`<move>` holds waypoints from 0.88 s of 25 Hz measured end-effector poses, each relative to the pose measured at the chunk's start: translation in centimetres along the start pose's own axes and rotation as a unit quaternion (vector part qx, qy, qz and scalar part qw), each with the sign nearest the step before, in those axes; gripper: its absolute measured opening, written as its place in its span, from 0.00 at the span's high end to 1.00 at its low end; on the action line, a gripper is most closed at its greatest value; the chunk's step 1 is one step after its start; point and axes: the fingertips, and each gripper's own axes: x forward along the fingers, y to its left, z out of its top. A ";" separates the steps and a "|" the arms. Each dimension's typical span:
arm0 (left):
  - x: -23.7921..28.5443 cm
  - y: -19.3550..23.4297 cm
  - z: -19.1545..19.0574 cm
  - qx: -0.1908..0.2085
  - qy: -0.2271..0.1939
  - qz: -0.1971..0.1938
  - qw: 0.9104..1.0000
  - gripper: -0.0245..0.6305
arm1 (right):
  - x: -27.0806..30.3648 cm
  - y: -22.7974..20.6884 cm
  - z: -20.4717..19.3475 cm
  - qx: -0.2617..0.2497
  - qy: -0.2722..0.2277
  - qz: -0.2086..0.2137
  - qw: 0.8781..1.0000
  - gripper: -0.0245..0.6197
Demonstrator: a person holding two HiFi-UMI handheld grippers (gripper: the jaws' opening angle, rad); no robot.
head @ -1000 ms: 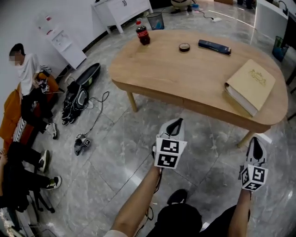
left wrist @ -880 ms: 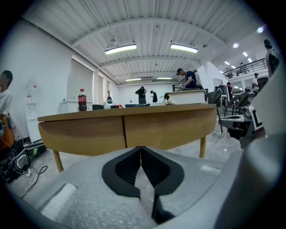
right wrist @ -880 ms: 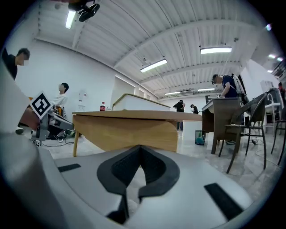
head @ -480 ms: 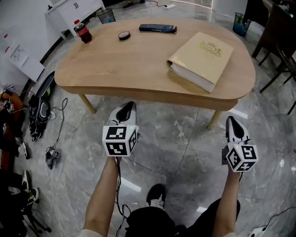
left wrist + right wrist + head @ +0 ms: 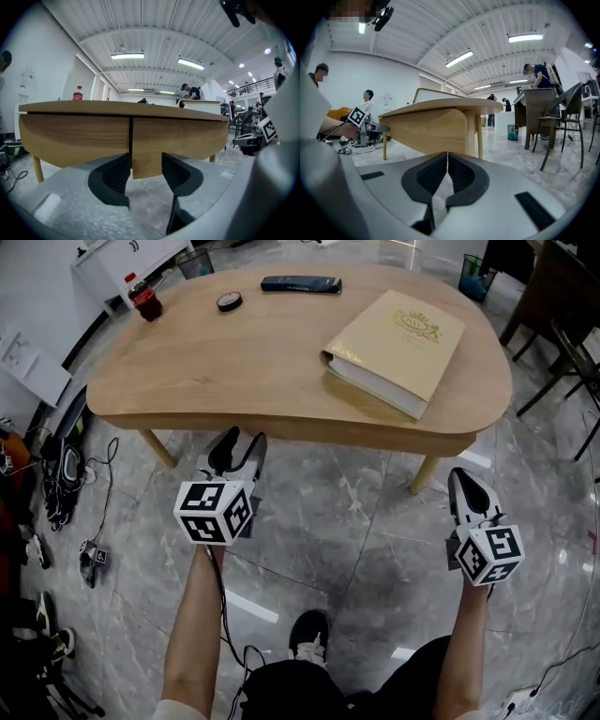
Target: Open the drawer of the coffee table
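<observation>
Just ahead of left hand-held gripper [image 5: 240, 442], drawer front [image 5: 187, 138], jaws just opened, empty

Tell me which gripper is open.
The left gripper: its jaws have just been opening and stand apart with nothing between them, short of the table. The right gripper is shut.
</observation>
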 end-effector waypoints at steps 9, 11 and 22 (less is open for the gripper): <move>1.1 -0.7 -0.6 0.004 -0.003 -0.012 1.000 0.62 | 0.8 -0.7 0.8 0.015 -0.019 0.023 0.999 0.82; 1.2 -0.6 -0.5 0.005 -0.004 -0.011 1.000 0.61 | 1.2 -0.3 0.5 0.014 -0.015 0.033 0.999 0.78; 1.6 -0.4 0.2 -0.005 -0.023 0.003 1.000 0.61 | 2.0 -0.3 0.4 -0.001 -0.011 0.044 0.999 0.61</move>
